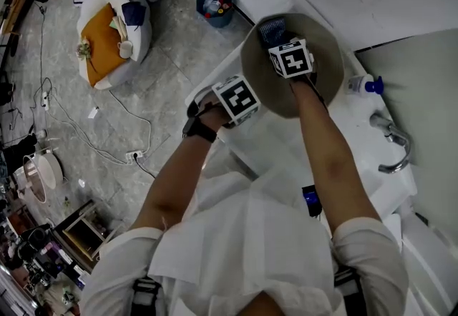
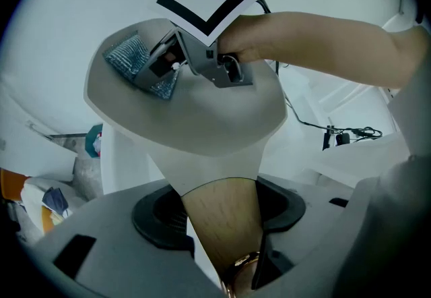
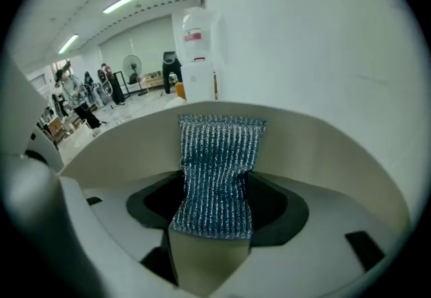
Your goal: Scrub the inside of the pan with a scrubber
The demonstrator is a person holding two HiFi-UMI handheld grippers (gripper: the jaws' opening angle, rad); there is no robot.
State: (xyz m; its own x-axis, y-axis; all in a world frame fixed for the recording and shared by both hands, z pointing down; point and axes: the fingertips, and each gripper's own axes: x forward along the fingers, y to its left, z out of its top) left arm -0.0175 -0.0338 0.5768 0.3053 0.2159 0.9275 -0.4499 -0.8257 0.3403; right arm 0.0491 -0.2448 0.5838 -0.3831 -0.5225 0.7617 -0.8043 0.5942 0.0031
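A beige pan (image 1: 315, 89) is held tilted above the white sink. Its wooden handle (image 2: 222, 236) runs between the jaws of my left gripper (image 2: 222, 219), which is shut on it. In the left gripper view the pan's bowl (image 2: 195, 118) opens toward the camera. My right gripper (image 3: 214, 219) is shut on a dark, glittery mesh scrubber (image 3: 217, 162). The scrubber (image 1: 272, 28) lies against the pan's inside near the far rim, and it also shows at the upper left of the bowl as the scrubber (image 2: 128, 57). The pan's rim (image 3: 323, 128) curves round the scrubber.
A chrome faucet (image 1: 392, 143) and a blue-capped bottle (image 1: 363, 84) stand at the right of the white sink unit (image 1: 286, 146). On the floor to the left are a blue bucket (image 1: 215, 7), a white and orange cushion (image 1: 111, 32) and loose cables (image 1: 107, 154).
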